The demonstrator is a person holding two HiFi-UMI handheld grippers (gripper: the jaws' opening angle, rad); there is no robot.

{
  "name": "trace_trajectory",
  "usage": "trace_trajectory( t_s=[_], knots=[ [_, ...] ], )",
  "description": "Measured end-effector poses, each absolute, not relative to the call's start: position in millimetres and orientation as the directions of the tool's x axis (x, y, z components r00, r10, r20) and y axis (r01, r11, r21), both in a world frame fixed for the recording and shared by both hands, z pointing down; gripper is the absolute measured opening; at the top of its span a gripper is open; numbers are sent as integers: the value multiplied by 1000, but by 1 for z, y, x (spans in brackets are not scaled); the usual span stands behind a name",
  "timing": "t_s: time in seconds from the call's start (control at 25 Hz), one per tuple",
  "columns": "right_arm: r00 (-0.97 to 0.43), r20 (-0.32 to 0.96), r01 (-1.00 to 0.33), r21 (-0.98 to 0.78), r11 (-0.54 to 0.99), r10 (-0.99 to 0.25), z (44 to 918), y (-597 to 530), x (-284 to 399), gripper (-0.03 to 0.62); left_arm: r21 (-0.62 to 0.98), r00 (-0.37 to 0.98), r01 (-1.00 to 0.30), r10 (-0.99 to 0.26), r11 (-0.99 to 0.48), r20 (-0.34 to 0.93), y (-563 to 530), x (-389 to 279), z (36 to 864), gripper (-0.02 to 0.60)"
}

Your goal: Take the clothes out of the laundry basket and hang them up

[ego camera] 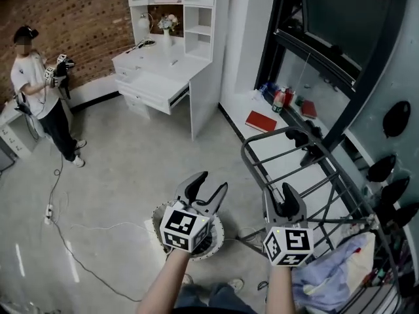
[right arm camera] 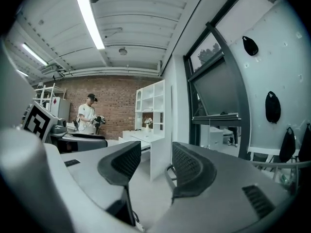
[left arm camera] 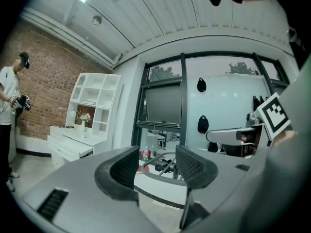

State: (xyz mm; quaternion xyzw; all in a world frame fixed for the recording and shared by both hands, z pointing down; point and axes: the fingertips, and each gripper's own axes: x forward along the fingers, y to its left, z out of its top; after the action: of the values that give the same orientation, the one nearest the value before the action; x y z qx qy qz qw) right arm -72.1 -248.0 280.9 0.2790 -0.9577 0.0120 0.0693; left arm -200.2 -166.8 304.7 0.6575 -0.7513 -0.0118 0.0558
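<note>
White and round, the laundry basket sat on the floor straight below the left tongs, so that hand was the nearer one. The right tongs hung over the grey drying rack. Both tongs were spread and empty.

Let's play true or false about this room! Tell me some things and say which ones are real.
1. The left gripper and the right gripper are both empty, jaws apart. True.
2. The red book lies on the white desk. False: it lies on the white ledge by the window.
3. A person stands near the brick wall. True.
4. The desk's drawers are all shut. False: one drawer is pulled out.
</note>
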Motion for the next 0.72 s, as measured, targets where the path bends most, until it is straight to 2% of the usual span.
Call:
trace_trajectory(
  t_s=[0.72],
  knots=[
    [-879,200,-440,5,898,-432,350,-161,-202,201,104,-134,-983,-981,149,143,-90,-297,366,247]
  ],
)
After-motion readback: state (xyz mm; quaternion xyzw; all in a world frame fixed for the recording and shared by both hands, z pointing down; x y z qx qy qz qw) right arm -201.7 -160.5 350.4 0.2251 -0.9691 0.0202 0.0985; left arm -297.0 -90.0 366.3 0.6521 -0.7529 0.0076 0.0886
